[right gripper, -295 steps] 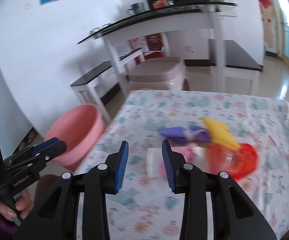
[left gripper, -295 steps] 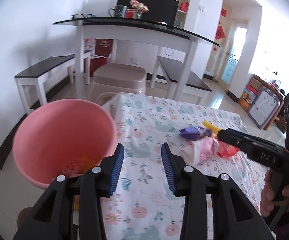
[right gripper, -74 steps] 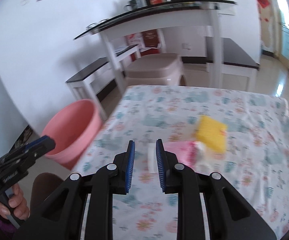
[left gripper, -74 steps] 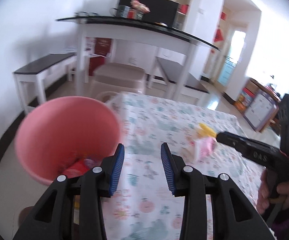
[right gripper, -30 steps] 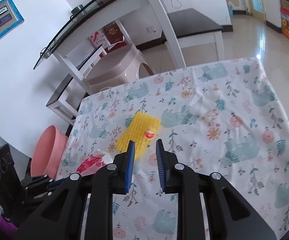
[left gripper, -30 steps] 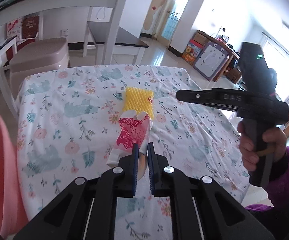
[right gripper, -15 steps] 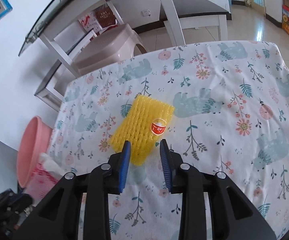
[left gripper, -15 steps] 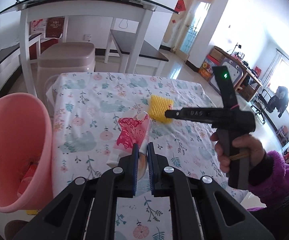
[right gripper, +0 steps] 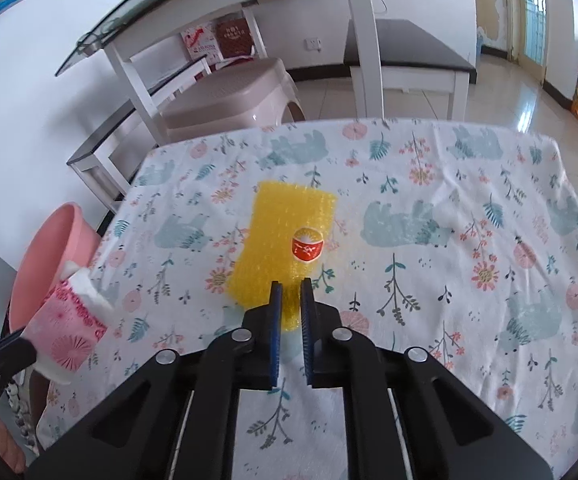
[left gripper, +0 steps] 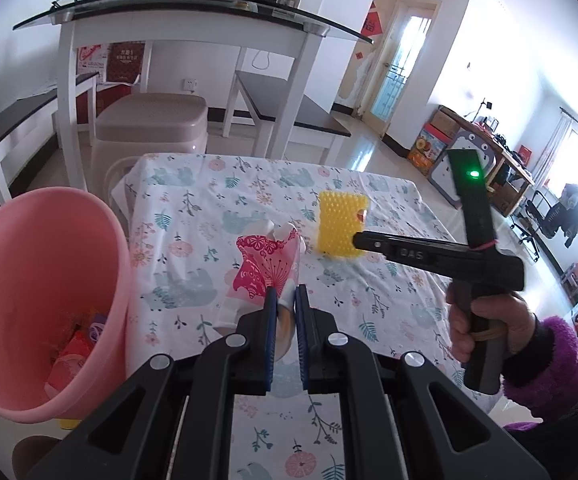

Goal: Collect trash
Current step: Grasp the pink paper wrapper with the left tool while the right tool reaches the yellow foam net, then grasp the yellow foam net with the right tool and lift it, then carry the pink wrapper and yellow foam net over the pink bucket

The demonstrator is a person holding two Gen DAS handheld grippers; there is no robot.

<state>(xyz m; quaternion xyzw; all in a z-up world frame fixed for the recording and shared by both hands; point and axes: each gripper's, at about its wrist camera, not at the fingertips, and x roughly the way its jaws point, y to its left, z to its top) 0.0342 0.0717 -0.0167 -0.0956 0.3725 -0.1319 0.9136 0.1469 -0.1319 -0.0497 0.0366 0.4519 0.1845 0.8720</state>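
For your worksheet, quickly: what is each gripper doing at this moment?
Left gripper: shut on the pink-and-white wrapper.
Right gripper: shut on the near edge of the yellow foam net.

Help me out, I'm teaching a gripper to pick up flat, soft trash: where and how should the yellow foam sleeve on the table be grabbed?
Pinch the yellow foam sleeve at its near short edge, coming in low from the near side. It lies flat on the tablecloth, so only an edge offers the jaws something to close on. The right gripper is shut on that edge.
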